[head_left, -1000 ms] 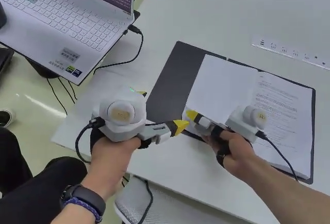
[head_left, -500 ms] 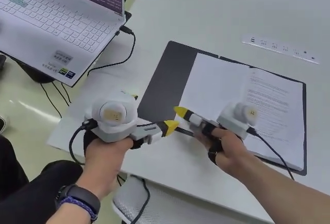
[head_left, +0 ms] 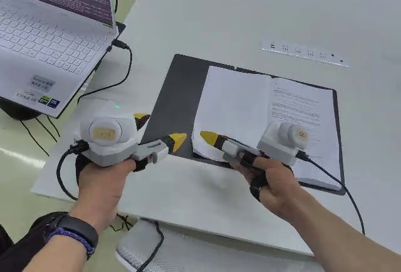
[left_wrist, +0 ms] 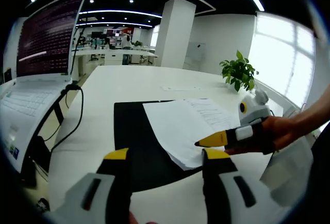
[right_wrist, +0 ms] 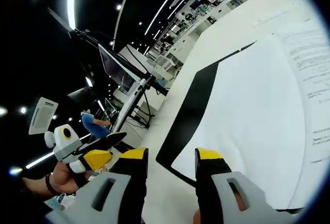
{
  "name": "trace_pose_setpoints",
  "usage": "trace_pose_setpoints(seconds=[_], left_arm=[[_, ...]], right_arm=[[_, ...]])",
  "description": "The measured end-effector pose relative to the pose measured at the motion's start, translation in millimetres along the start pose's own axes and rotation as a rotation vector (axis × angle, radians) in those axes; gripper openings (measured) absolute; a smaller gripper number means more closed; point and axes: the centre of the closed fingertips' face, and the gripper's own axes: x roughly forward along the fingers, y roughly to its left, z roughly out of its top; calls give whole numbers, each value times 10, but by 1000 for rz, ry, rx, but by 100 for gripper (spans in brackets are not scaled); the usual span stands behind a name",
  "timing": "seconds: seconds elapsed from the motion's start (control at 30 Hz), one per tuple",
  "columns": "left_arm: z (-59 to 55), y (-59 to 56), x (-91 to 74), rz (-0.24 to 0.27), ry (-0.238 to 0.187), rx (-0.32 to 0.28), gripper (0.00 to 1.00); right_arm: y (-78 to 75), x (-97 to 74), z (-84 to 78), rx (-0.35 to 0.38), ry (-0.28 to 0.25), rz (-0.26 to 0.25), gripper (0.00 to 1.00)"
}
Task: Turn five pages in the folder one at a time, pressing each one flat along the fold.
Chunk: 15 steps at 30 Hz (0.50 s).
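Judging from how things lie now, we see the main risk at the turned page (head_left: 232,106). It lies blank side up on the left half of the open folder (head_left: 175,93), but the right gripper (head_left: 210,138) hovers over its near left corner, far from the fold (head_left: 269,118). If we press there and not along the fold, the sheet may stay bowed and spring back to the right. The jaws of this gripper stand apart with nothing between them, so a sideways drag could crease the corner. The left gripper (head_left: 160,129), also with jaws apart and empty, is just off the near left corner of the black cover and holds nothing down. The folder rests free on the white table (head_left: 250,9), so a push could slide it. The cable (head_left: 326,175) of the right gripper runs over the near right corner of the folder, beside the printed page (head_left: 301,118), and we think it could catch the next sheet when it is lifted

Compared with one second ago, our head camera has moved, so the whole picture is shifted. Relative to the folder, the left gripper has drawn away to the left: then its tip almost met the tip of the right gripper, now a clear gap is between them. The right gripper keeps its place over the page corner, and the pages lie as before
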Motion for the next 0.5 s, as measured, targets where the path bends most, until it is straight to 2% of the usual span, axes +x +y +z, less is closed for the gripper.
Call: trace_pose_setpoints(seconds=[0.2, 0.4, 0.5], left_arm=[[57, -199, 215, -59, 15, 52, 43], [-28, -345, 473, -104, 68, 105, 37], [-124, -353, 579, -104, 109, 129, 34]], right_arm=[[-139, -329, 139, -53, -23, -40, 36], [-272, -691, 290, -70, -66, -85, 39], [-337, -841, 326, -73, -75, -106, 42]])
